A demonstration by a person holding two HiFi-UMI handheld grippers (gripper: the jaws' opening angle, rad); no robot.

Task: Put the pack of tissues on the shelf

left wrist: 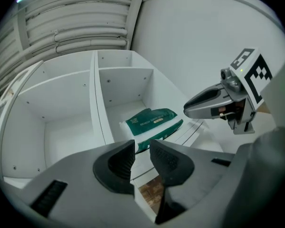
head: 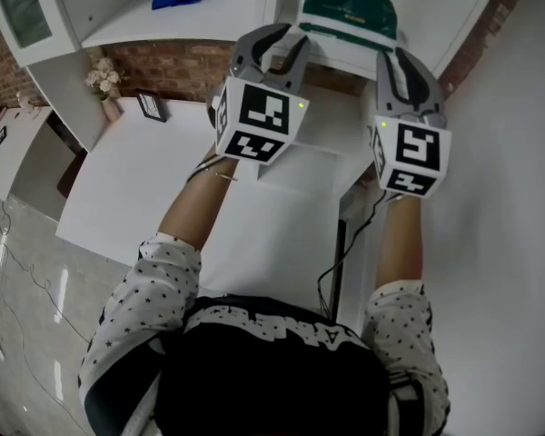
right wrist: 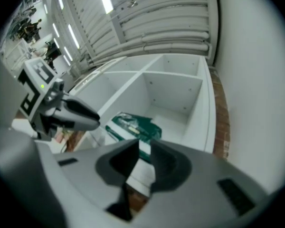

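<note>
Pack of tissues, green, label print too small to read: lies flat in shelf, right-hand compartment, near front edge. Left gripper, right gripper: clear of it, jaws narrowly apart, empty.

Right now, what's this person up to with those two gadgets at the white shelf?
A person holds a two-fingered claw in each hand, both raised toward a white shelf. The green pack of tissues lies in one of its compartments, near the front. The left claw and the right claw are both open and empty, and neither touches the pack. Judging by that, the pack looks already placed.
</note>
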